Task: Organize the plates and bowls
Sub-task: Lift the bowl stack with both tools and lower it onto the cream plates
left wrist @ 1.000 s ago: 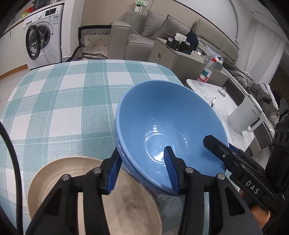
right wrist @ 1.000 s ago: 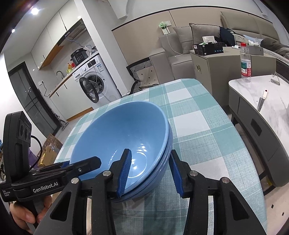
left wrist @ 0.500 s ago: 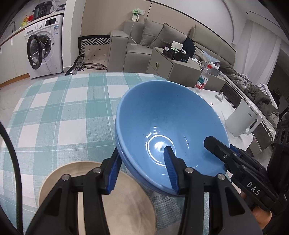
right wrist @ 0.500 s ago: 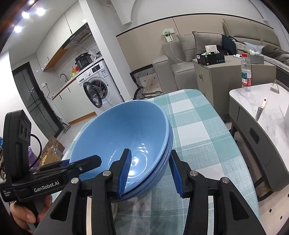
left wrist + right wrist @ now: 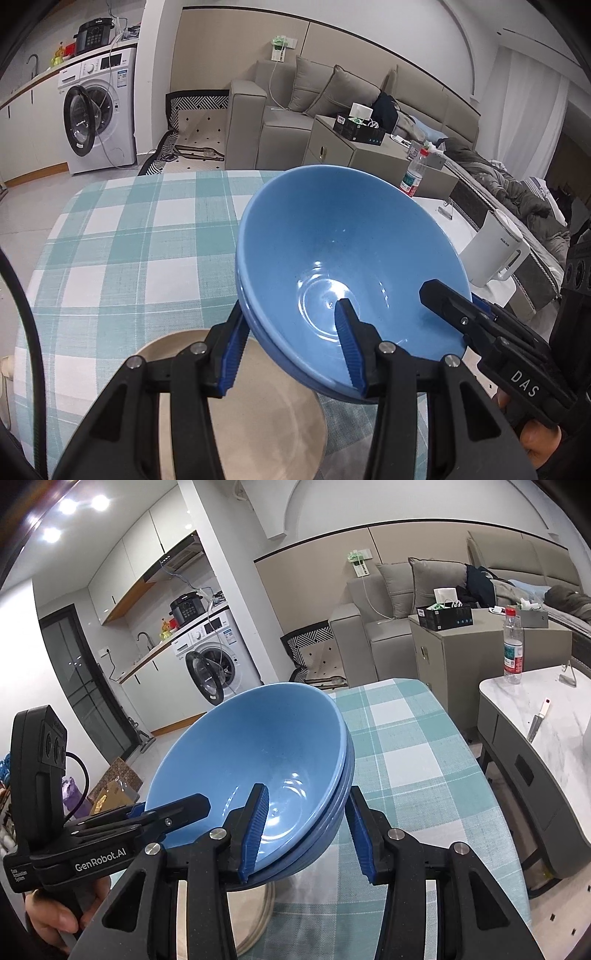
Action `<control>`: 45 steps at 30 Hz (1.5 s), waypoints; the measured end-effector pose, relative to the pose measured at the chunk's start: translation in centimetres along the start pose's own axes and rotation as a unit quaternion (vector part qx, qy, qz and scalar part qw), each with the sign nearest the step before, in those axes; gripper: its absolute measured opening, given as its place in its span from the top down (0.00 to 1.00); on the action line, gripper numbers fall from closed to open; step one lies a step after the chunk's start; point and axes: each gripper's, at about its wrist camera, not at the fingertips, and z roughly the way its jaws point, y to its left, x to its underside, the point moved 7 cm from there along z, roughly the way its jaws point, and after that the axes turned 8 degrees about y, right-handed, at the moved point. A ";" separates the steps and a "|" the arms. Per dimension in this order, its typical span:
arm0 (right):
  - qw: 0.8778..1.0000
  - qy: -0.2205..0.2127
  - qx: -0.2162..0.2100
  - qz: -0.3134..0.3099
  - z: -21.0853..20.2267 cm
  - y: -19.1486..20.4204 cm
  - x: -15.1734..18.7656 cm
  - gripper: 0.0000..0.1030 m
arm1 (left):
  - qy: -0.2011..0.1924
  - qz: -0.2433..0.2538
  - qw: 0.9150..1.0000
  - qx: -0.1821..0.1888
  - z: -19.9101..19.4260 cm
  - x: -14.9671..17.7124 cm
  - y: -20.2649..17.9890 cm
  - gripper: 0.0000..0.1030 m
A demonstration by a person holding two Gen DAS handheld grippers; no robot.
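Both tools clamp the rim of the stacked blue bowls (image 5: 343, 258), the left tool (image 5: 291, 350) and right tool (image 5: 306, 834) on opposite sides, carrying the stack clear above the beige plate (image 5: 266, 413). Judged next: lower it level, together. Only the right view shows three nested rims; the left shows the plate fully.

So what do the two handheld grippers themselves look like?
Both are black plastic with ribbed blue pads on the fingers. The left gripper reads "GenRobot.AI" in white and trails a black cable; the right gripper reads "DAS" in white.
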 end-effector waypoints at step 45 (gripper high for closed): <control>0.994 0.043 -0.055 -0.082 2.8 10.8 4.5 0.58 | -0.035 -0.045 0.996 -0.061 -5.3 6.1 8.7 0.55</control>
